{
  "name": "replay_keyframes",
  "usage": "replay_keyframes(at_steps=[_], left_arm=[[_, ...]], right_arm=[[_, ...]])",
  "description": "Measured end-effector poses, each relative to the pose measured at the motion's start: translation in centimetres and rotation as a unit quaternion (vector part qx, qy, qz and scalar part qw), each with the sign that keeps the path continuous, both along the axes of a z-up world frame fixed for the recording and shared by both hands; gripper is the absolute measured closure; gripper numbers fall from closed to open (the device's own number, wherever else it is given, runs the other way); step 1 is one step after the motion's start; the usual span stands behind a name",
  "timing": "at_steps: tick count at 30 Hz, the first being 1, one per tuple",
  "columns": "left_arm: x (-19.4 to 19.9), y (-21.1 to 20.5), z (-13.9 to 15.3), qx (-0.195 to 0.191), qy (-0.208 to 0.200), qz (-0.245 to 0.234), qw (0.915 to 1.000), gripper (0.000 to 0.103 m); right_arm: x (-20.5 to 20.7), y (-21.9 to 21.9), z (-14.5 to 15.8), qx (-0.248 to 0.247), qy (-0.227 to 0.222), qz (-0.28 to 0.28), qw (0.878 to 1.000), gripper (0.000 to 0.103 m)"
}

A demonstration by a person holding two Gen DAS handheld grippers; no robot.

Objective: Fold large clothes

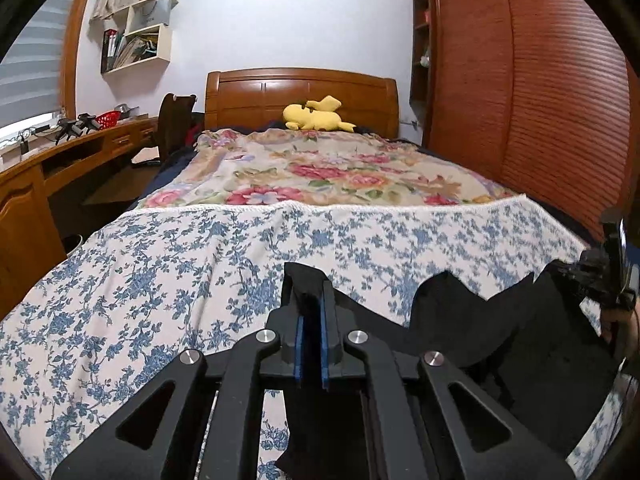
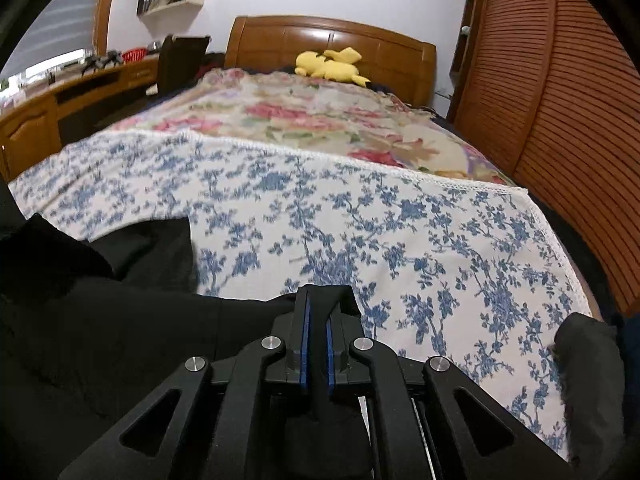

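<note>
Black garment hangs pinched in both grippers — left and right, jaws narrow on its edge — its long axis strung between them, just above the blue-flowered sheet's near end.

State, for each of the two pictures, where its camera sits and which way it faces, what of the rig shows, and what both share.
Left wrist: sits behind the left claw, facing up the bed to the headboard; the right claw shows at right.
Right wrist: sits behind the right claw, facing likewise.
Shared: black garment pinched in each claw, yellow plush toy, headboard.
</note>
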State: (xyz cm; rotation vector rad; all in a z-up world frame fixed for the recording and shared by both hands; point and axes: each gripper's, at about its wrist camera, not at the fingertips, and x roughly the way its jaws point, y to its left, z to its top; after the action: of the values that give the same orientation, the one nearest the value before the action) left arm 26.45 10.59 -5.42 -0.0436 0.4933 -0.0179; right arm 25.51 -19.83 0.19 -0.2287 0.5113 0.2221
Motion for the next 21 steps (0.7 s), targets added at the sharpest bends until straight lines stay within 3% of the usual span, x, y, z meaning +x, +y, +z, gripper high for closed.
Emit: replay_keyframes(at_steps=[1,3,4,5,7,8,13,21], left_arm=[[-0.1,-0.1,-0.1,0.003,-0.001,-0.003,1.0000,0.091],[-0.5,-0.1,-0.1,-0.001,-0.007,-0.010,0.9999,0.064],[-0.8,0.1,-0.1,-0.008,-0.012,-0.013,0.9998,0.058],[-0.8,0.3,0.0,-0.014,-0.014,-0.016,0.9997,0.051],[-1.0,0.5,0.0,-0.024,-0.013,-0.024,0.9993,0.035],[-1.1,0.5,0.0,-0.028,-0.014,-0.029,0.9991,0.024],[-1.8,0.1,-0.5,-0.037,-0.006,-0.045,0.9983,0.023],[-3.5,-0.4,-1.0,-0.026,0.002,-0.055,0.9982,0.023]], right_arm=[[0.0,0.0,0.1,-0.004,0.001,-0.001,1.000,0.095],[0.1,0.0,0.5,-0.007,-0.002,0.000,1.000,0.094],[-0.3,0.0,0.9,-0.010,-0.006,0.000,1.000,0.092],[-0.7,-0.1,1.3,-0.013,-0.009,-0.001,1.000,0.087],[-1.2,-0.1,1.6,-0.020,-0.022,-0.009,1.000,0.066],[-2.0,-0.1,1.9,-0.022,-0.032,-0.007,0.999,0.061],[-4.5,1.4,3.7,-0.047,-0.068,0.012,0.997,0.052],[-6.1,8.3,2.3,-0.016,-0.014,0.127,0.992,0.051]])
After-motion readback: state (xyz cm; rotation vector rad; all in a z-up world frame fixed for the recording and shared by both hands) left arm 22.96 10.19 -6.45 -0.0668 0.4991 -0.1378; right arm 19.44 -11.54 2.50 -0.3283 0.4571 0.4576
